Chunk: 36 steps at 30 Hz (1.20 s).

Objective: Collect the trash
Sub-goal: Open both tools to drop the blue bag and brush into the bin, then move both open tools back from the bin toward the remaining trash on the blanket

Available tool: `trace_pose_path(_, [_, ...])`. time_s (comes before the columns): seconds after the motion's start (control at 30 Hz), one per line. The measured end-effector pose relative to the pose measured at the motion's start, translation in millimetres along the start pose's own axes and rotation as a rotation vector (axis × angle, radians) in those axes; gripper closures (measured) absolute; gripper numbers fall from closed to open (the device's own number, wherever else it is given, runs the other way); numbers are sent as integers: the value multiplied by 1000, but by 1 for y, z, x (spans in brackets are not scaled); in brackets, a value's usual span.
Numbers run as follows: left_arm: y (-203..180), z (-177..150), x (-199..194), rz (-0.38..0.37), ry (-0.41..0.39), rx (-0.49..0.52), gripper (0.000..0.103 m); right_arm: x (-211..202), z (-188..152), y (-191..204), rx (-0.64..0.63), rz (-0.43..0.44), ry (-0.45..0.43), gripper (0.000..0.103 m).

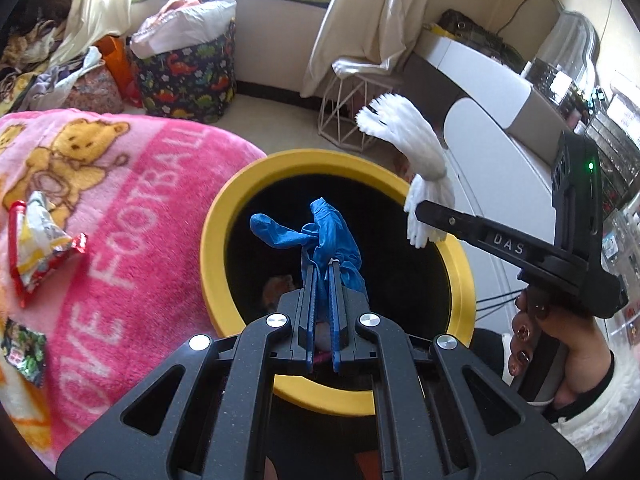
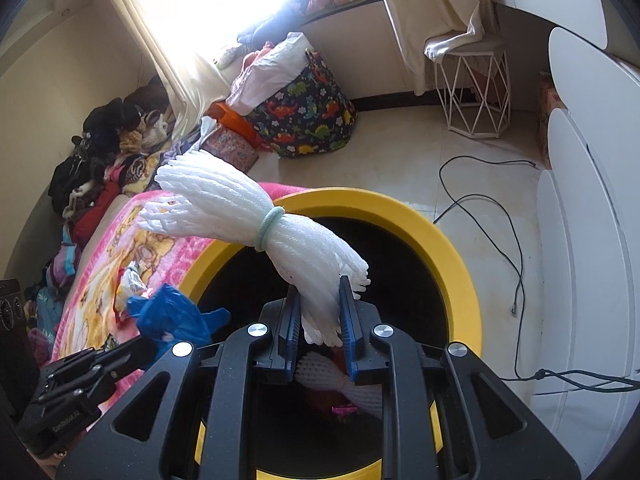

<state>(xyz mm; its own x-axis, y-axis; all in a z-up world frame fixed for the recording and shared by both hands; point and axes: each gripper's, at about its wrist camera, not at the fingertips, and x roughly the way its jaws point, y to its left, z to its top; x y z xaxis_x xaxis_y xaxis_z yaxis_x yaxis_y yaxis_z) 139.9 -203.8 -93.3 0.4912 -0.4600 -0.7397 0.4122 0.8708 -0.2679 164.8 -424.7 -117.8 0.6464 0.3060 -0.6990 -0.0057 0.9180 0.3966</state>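
Above the bin [image 1: 456, 256], left gripper [image 1: 323, 268] clamps upright blue glove [image 1: 316, 236]; right gripper [image 2: 320, 300] clamps left-slanting foam net [image 2: 256, 216].

Blue glove [image 1: 320, 236] in left hand-held gripper [image 1: 323, 266] over yellow-rimmed bin [image 1: 224, 216].

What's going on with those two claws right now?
Left gripper shut on blue glove. Right gripper holds foam bundle. Both over yellow bin. Nothing blocking.

Thin, crinkled blue plastic glove [image 1: 320, 236]; white ribbed foam netting [image 2: 248, 216]; matt yellow bin rim [image 1: 460, 264]; fluffy pink fleece blanket [image 1: 140, 208].
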Motion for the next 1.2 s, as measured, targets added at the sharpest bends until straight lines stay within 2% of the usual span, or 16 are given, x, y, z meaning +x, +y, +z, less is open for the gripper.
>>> trace_pose_path(0.33, [1, -6, 18, 3, 53, 5, 100, 8, 2, 0, 3, 2, 28, 83])
trace_pose_path(0.5, [1, -5, 23, 2, 65, -3, 100, 8, 2, -2, 13, -3, 27, 74])
trace_pose_path(0.6, [1, -4, 24, 6, 65, -2, 100, 6, 3, -4, 27, -8, 19, 60])
trace_pose_path(0.63, [1, -4, 24, 9, 64, -2, 97, 6, 3, -5, 28, -9, 16, 57])
trace_pose_path(0.7, [3, -3, 23, 12, 61, -9, 84, 4, 3, -5, 33, -15, 9, 53])
trace_pose_path(0.73, [4, -3, 22, 14, 58, -12, 73, 3, 4, -6, 36, -17, 6, 50])
trace_pose_path(0.8, [5, -3, 20, 21, 47, -15, 64, 1, 5, -7, 42, -19, -1, 47])
trace_pose_path(0.87, [5, -2, 17, 28, 36, -18, 47, 0, 5, -8, 46, -26, -6, 43])
trace_pose_path(0.9, [6, -2, 15, 27, 29, -23, 43, -1, 6, -8, 48, -29, -9, 42])
trace_pose_path(1.03, [8, 1, 9, 24, 3, -37, 13, -5, 7, -9, 55, -37, -21, 34])
trace_pose_path(1.2, [8, 5, 1, 43, -31, -38, 11, -10, 7, -11, 69, -43, -38, 26])
